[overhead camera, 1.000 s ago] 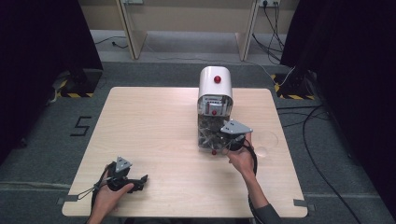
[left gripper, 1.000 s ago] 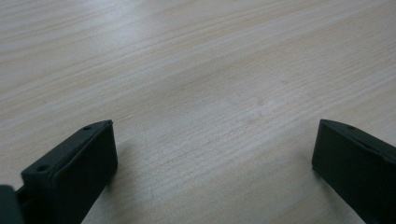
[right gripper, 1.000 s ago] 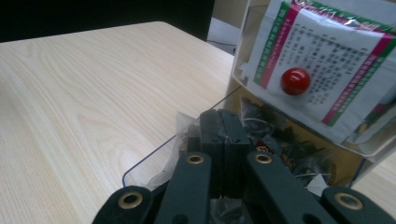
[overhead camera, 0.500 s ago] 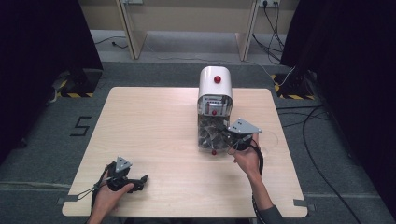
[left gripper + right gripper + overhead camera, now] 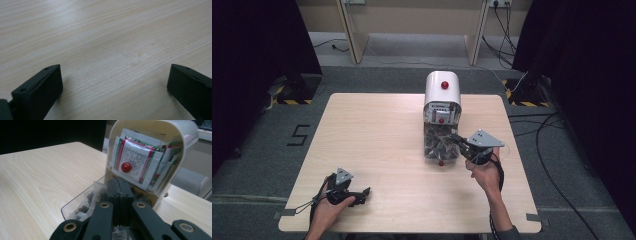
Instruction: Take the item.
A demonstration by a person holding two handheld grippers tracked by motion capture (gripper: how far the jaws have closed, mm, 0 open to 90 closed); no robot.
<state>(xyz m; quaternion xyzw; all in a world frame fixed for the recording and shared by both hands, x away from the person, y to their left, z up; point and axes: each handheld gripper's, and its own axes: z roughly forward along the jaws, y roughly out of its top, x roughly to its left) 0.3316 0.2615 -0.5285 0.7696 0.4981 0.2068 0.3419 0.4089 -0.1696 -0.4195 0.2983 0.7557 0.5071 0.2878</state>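
A white dispenser (image 5: 442, 90) with red knobs stands on the far middle of the wooden table (image 5: 377, 130). Its clear lower drawer (image 5: 439, 149) is pulled out and holds several dark tea bags (image 5: 86, 203). Green and red printed sachets (image 5: 137, 162) fill the upper compartment behind a red knob (image 5: 126, 166). My right gripper (image 5: 455, 137) reaches in from the right, its jaws shut over the drawer's right side (image 5: 120, 182). Whether a tea bag is pinched I cannot tell. My left gripper (image 5: 361, 192) lies at the near left, open on bare wood (image 5: 113, 82).
Dark curtains flank the table. Cables trail on the grey floor (image 5: 557, 165) to the right, and yellow-black taped feet (image 5: 522, 95) stand at the far corners. Wide bare tabletop lies between the two hands and left of the dispenser.
The right hand and its shut gripper have drawn back to the right and risen slightly from the drawer. The left gripper has stayed put.
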